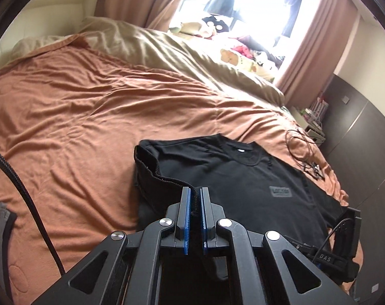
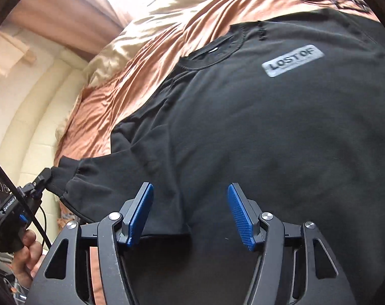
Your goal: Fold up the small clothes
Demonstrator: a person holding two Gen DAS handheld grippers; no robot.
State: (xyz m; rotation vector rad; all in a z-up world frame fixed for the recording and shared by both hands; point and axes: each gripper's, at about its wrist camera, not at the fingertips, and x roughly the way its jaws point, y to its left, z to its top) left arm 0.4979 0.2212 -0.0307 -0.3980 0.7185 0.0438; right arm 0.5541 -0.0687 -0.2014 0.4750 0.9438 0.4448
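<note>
Black sweatshirt (image 1: 243,178) lies on the orange bed cover (image 1: 78,114), chest patch up. In the left wrist view the left gripper (image 1: 195,195) is closed on the ribbed sleeve cuff (image 1: 162,175), lifted over the body. In the right wrist view the right gripper (image 2: 190,190) stands open above the sweatshirt's lower part, pads not touching cloth; at the left a hand (image 2: 27,251) holds the other gripper on the cuff.

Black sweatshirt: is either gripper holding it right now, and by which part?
The left gripper is shut on the black sweatshirt, pinching the ribbed cuff of its sleeve. The right gripper stands open above the fabric, holding nothing.
</note>
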